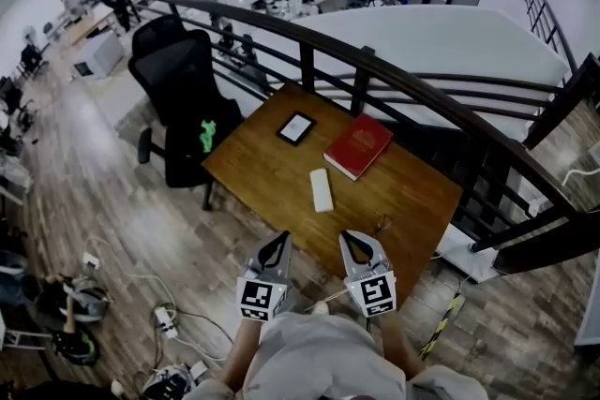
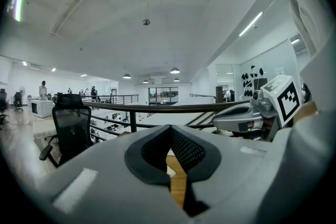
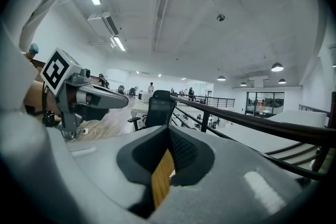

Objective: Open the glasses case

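Plainly, the wooden table fills the middle of the head view, set against a dark railing, with a black chair at its far left corner. On the tabletop a red book lies toward the far side, and a dark-framed tablet sits just left of it. The white case lies closed on the bare wood nearer the person, apart from both of them. Its long axis runs almost straight away from the person, so a short end faces the grippers. The left gripper and right gripper hang side by side over the near table edge and point forward. The case is ahead of them, between their two lines, and neither touches it. It looks roughly midway, perhaps a shade nearer the right gripper. Each gripper's own view shows its jaws closed tip to tip with nothing between them, only a strip of tabletop visible through the gap behind the tips. Opening has not begun. Both grippers would likely need to part their jaws and reach forward, one to steady the case and one to lift its lid.
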`<state>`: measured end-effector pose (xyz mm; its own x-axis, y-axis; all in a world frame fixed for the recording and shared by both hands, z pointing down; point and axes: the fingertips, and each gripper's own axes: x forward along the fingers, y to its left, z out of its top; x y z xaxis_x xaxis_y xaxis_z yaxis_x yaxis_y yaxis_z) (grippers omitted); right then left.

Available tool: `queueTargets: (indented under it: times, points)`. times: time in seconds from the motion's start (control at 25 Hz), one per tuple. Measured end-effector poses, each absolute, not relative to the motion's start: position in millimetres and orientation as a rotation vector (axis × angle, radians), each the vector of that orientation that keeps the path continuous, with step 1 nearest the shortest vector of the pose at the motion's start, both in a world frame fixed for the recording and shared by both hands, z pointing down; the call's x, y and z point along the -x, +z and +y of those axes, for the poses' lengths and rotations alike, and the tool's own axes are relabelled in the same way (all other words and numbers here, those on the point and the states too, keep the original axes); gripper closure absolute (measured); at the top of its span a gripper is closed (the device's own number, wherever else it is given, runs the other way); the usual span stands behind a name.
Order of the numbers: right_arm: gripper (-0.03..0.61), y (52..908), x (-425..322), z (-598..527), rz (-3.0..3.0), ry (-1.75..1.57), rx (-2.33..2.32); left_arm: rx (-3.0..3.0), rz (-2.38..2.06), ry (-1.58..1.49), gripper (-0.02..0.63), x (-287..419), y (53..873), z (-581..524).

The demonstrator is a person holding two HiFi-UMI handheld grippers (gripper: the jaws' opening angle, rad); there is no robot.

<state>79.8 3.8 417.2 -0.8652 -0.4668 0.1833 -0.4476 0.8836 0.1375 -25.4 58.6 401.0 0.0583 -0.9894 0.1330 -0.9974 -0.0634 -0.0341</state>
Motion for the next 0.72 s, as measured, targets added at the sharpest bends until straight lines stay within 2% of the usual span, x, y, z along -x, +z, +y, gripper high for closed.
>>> queueTargets:
  times: [0.4,0.72]
  points:
    - [0.574,427.2,-53.8,-29.2,-2.826,-0.121,-0.732,-2.279,-2.069,0.188,0.594,49.6,406.9,18.7]
    - [0.574,435.3,-11.7,-74.7,-2.753,-0.097,-0.806,-2.323,-1.961,0.201,0.594,95.3,423.1,-38.8]
